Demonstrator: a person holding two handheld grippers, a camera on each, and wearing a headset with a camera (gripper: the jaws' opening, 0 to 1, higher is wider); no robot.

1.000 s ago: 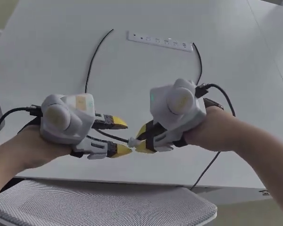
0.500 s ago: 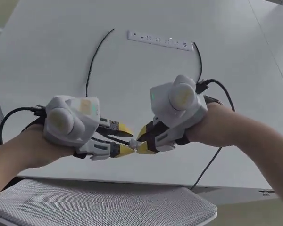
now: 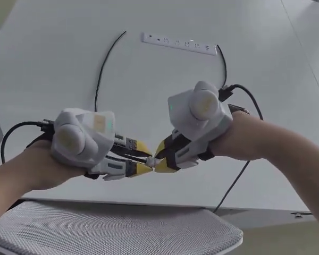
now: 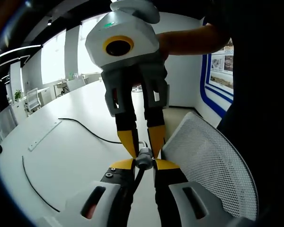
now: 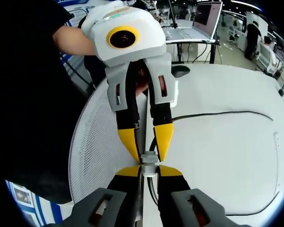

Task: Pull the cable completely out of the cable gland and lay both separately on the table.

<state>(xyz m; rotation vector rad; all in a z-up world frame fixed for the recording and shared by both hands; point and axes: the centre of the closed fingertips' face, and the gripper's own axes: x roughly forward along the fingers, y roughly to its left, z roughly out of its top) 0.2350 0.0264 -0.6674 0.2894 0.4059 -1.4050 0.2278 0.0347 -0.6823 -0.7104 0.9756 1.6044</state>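
Left gripper (image 4: 144, 164) and right gripper (image 5: 149, 171) clench the cable gland (image 4: 143, 157) just inside the table's (image 3: 149, 79) near edge.

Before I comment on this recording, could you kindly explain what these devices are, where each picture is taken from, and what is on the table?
No robot here: a person holds a two-jaw gripper in each hand. The head view comes from a headset camera looking down at the left gripper, the right gripper and a white table. Each round gripper view comes from a camera riding on one gripper, looking along its own yellow-tipped jaws at the other gripper. On the table lie a power strip and a black cable, which leads to a small gland between the tips. The right gripper pinches the gland; the left gripper's jaws flank it too, but whether they clamp I cannot tell.
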